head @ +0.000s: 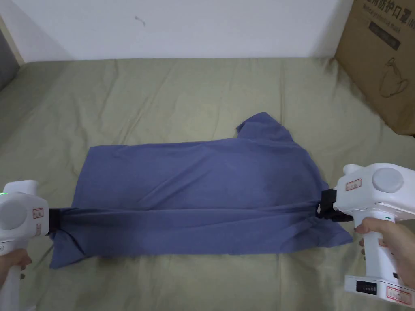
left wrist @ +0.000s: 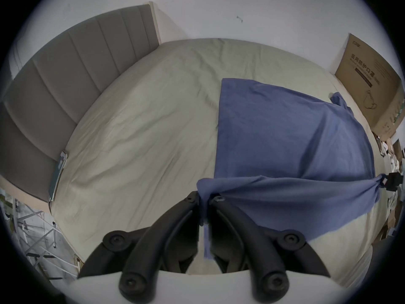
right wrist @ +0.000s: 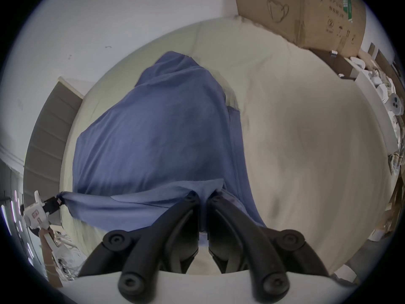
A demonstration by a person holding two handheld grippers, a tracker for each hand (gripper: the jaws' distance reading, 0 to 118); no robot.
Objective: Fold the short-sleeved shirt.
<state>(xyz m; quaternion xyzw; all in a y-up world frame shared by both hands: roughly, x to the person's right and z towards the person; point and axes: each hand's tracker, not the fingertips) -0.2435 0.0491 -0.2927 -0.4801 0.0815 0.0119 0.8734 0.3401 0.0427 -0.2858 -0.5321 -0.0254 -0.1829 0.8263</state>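
A blue short-sleeved shirt (head: 202, 182) lies spread sideways on the green bed sheet (head: 194, 93), its near edge lifted and pulled taut between the two grippers. My left gripper (head: 54, 220) is shut on the shirt's left near corner; in the left gripper view the cloth (left wrist: 285, 137) bunches between the closed jaws of that gripper (left wrist: 205, 199). My right gripper (head: 324, 206) is shut on the right near end, by the shoulder; in the right gripper view blue fabric (right wrist: 153, 133) is pinched at this gripper (right wrist: 202, 195). One sleeve (head: 259, 123) sticks out at the far right.
A large cardboard box (head: 385, 60) stands on the bed at the far right. A grey padded headboard (left wrist: 65, 67) borders the bed on the left, with a white wall (head: 182, 24) behind. Open sheet lies beyond the shirt.
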